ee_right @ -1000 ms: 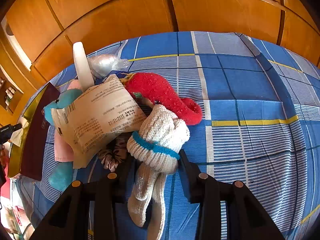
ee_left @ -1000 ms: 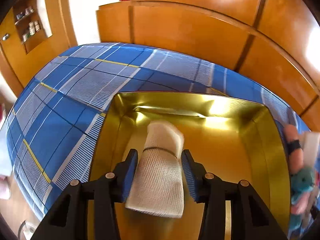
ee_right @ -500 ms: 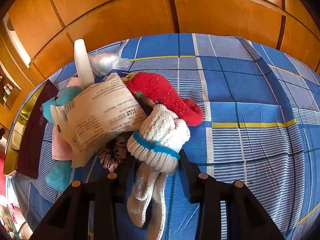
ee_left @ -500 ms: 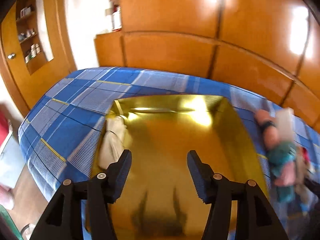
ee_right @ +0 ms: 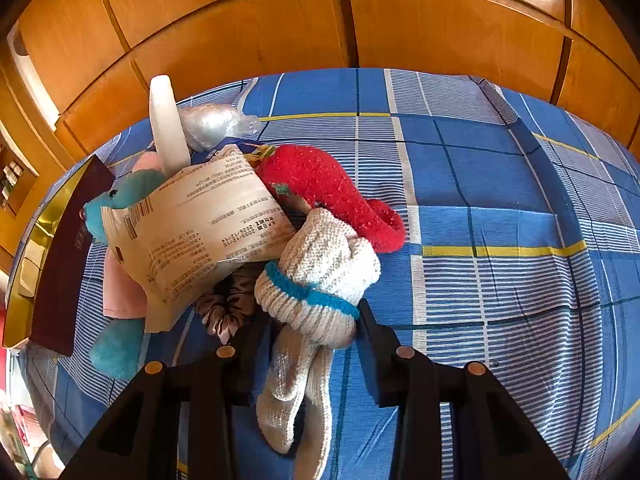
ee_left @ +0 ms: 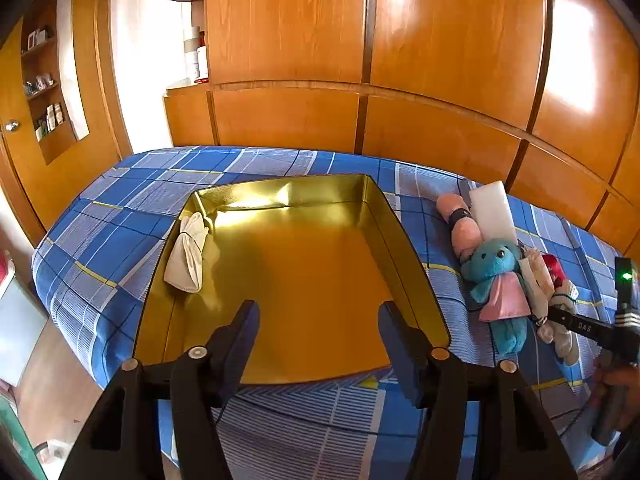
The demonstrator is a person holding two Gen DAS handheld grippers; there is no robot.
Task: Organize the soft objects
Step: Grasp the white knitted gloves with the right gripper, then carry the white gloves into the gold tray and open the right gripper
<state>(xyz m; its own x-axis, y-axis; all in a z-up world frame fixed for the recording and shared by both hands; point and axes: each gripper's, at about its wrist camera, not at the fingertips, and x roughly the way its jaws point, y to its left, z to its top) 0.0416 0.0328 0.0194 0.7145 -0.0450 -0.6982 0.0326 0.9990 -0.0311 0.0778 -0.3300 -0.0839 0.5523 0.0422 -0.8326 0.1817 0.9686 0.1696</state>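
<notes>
Bed (ee_left: 120, 236) with blue plaid cover, wooden wardrobe panels behind it. On the bed's left part sat a gold tray (ee_left: 416, 276), shallow and open-topped. A white gauze roll (ee_left: 188, 254) lay inside it against the left wall, toward the far corner; rest of the tray floor was bare gold. The left gripper (ee_left: 314, 334) hovered over the tray's near edge, jaws wide apart, holding nothing.

Right of the tray, on the cover, was the pile of soft things. From the left wrist view: a pink roll (ee_left: 460, 220) with a dark band, a white foam block (ee_left: 494, 214) leaning on it, and a teal plush toy (ee_left: 494, 268) with a pink cloth at its middle, lying just beside the tray's right wall.

From the right wrist view the same pile: teal plush toy (ee_right: 120, 344) at left beside the tray's dark outer side, white foam block (ee_right: 166, 128) sticking up, a clear plastic bag (ee_right: 212, 122) behind it, and a printed paper packet (ee_right: 200, 232) lying over the plush. A grey scrunchie (ee_right: 228, 312) peeked out under the packet. A red fuzzy sock (ee_right: 328, 192) curved to the right of the packet.

The right gripper (ee_right: 310, 330) sat low on the bed, jaws either side of a cream knit sock bundle (ee_right: 320, 272) with a teal stripe, pads against its cuff, sock tails hanging toward the camera. Right part of the bed held only the cover.
</notes>
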